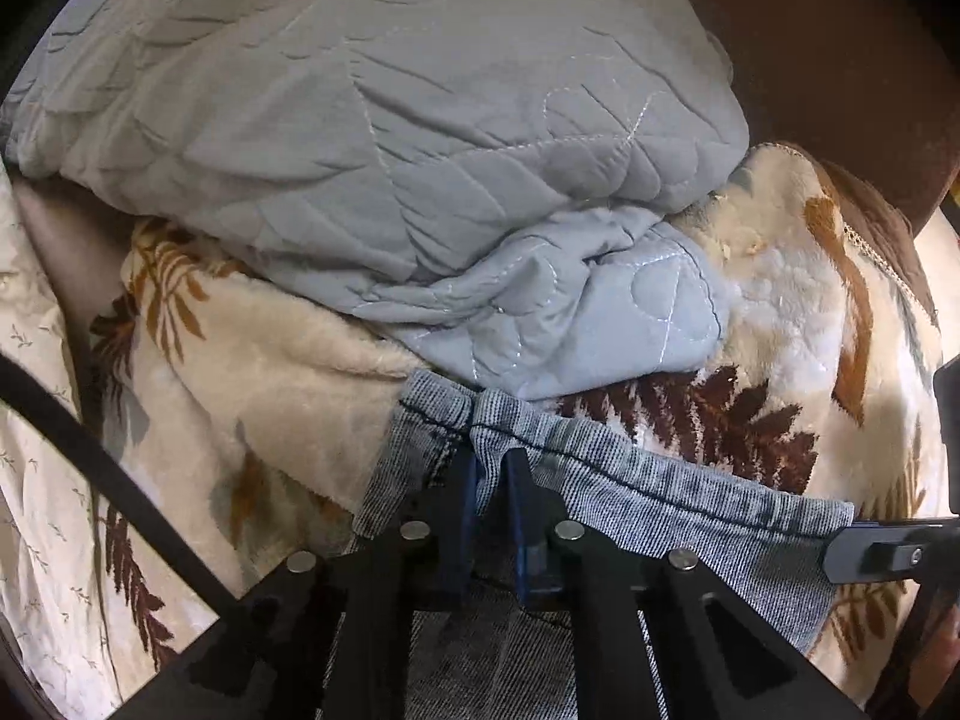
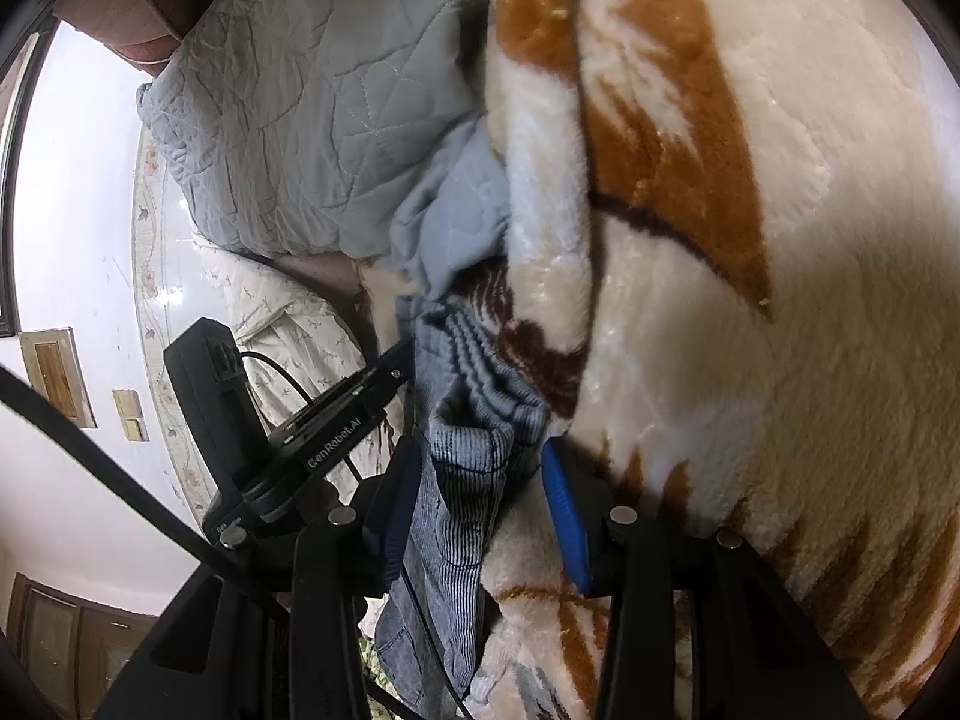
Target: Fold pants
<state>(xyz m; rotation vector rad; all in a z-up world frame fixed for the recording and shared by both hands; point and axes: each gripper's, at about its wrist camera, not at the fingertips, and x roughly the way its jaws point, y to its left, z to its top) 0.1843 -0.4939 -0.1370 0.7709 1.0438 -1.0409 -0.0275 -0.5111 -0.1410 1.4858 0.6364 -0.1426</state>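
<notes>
The pants (image 1: 630, 480) are washed grey-blue denim, lying on a cream fleece blanket with brown leaf prints (image 1: 270, 360). My left gripper (image 1: 492, 468) is shut on the pants' hem edge, which bunches between its blue pads. In the right wrist view the pants (image 2: 474, 420) hang bunched between the blue fingers (image 2: 564, 510) of my right gripper (image 2: 480, 474). Its jaws stand apart around the denim and a fold of fleece, so its grip is unclear. The left gripper's body (image 2: 312, 438) shows beside it.
A folded grey-blue quilt (image 1: 390, 150) lies just beyond the pants' hem on the blanket. A floral white sheet (image 1: 36, 480) lies at the left. A brown headboard (image 1: 840, 60) stands at the back right. The fleece blanket (image 2: 750, 300) fills the right wrist view.
</notes>
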